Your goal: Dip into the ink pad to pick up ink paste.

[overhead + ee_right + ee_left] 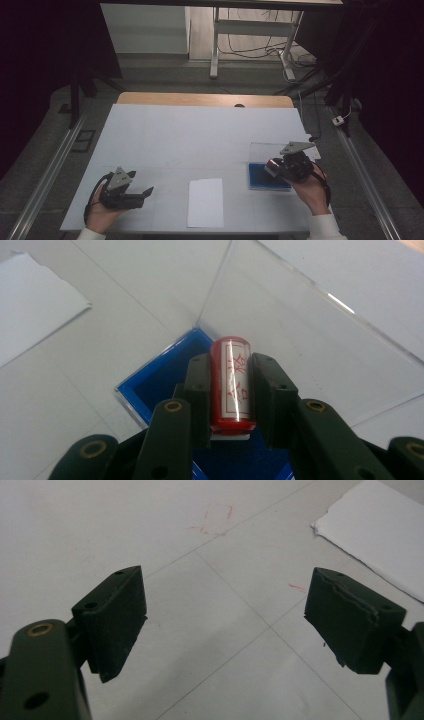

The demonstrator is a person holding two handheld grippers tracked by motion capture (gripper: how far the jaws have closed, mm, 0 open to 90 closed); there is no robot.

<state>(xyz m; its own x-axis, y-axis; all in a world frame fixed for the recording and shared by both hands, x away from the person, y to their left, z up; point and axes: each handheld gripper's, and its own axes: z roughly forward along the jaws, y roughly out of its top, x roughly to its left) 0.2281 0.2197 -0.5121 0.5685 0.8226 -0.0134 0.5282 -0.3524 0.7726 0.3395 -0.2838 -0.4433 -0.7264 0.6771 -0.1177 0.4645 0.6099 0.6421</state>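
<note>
Looking down from the high view: right gripper (280,169) over blue ink pad (269,177), clear lid (272,152) raised behind; left gripper (131,194) idle near paper (205,202). Risk of smudging if pressed askew. Seen along left gripper (225,612): jaws apart, nothing between, one paper (380,535) corner beyond. Seen along right gripper (231,385): jaws clamped on red stamp (230,382) above pad (165,380); could slip, being round. Counted: one stamp, one pad, one lid, one paper, two grippers.
</note>
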